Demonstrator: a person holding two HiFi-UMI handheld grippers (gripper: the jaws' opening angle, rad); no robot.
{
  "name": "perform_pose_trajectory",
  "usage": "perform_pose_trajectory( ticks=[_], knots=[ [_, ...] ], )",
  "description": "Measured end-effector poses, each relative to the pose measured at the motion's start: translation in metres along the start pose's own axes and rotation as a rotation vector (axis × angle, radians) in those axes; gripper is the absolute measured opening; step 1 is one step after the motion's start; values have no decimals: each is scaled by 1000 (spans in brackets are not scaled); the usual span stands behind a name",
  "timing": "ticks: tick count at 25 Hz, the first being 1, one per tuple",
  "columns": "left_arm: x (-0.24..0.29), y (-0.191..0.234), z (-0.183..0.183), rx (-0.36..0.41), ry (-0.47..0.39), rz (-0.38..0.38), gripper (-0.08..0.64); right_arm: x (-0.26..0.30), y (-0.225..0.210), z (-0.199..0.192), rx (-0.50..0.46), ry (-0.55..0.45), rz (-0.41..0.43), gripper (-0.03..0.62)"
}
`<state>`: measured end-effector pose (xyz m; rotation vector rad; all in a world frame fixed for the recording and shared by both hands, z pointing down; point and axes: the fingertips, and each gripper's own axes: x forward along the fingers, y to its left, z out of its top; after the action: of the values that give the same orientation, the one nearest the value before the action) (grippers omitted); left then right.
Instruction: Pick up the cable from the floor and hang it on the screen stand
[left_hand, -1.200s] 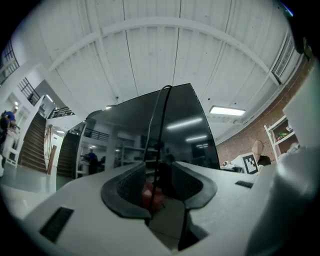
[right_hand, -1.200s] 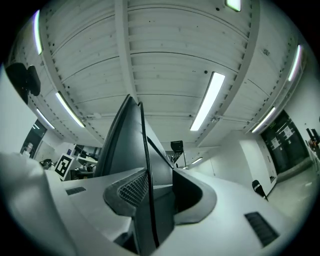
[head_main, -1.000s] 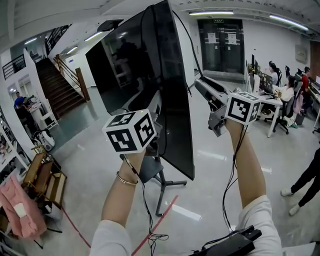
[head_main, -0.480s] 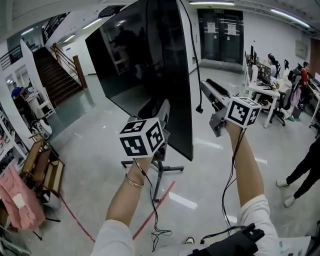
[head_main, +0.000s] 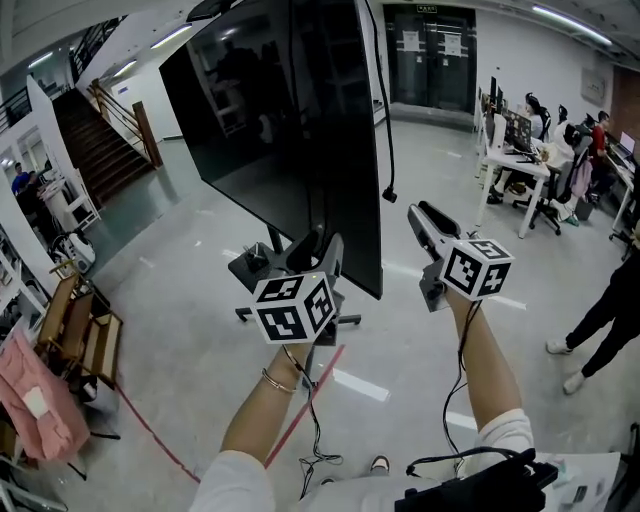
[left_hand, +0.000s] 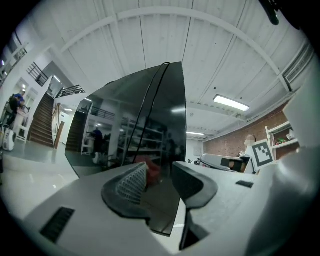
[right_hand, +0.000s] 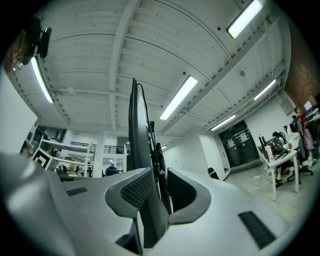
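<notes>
A black cable (head_main: 381, 100) hangs over the top of the big black screen (head_main: 280, 130) and runs down its right edge. Its plug end (head_main: 388, 195) dangles free. The same cable shows as a thin line across the screen (left_hand: 150, 100) in the left gripper view. My left gripper (head_main: 322, 243) is low in front of the screen's bottom edge, open with nothing between its jaws (left_hand: 160, 172). My right gripper (head_main: 420, 212) is to the right, just below the plug and apart from it. Its jaws (right_hand: 159, 182) have just been closing, and they are open and hold nothing.
The screen stand's base (head_main: 250, 268) rests on the floor behind the left gripper. A red tape line (head_main: 300, 410) crosses the floor. Stairs (head_main: 100, 150) are at the far left, wooden chairs (head_main: 85, 340) lower left. Desks with seated people (head_main: 530, 160) and a standing person (head_main: 600, 310) are at the right.
Both grippers have come down from beside the screen's upper part to its bottom edge. The cable's plug end now hangs free above the right gripper.
</notes>
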<state>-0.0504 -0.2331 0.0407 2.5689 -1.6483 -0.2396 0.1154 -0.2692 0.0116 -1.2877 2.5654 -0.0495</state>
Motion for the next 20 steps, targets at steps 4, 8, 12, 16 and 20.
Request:
perform_pose_trajectory(
  ticks=[4, 8, 12, 16, 20],
  knots=[
    [-27, 7, -45, -27, 41, 18, 132, -41, 9, -55, 37, 63, -99, 73],
    [-38, 20, -89, -33, 84, 56, 64, -63, 5, -109, 33, 156, -191, 36],
    [-50, 21, -124, -23, 128, 85, 5, -78, 15, -148, -2, 241, -250, 21],
    [-48, 10, -153, 18, 144, 88, 5, -81, 21, -175, -37, 280, -285, 19],
    [-68, 2, -159, 14, 144, 76, 3, -87, 51, -176, -59, 256, -309, 20]
  ],
)
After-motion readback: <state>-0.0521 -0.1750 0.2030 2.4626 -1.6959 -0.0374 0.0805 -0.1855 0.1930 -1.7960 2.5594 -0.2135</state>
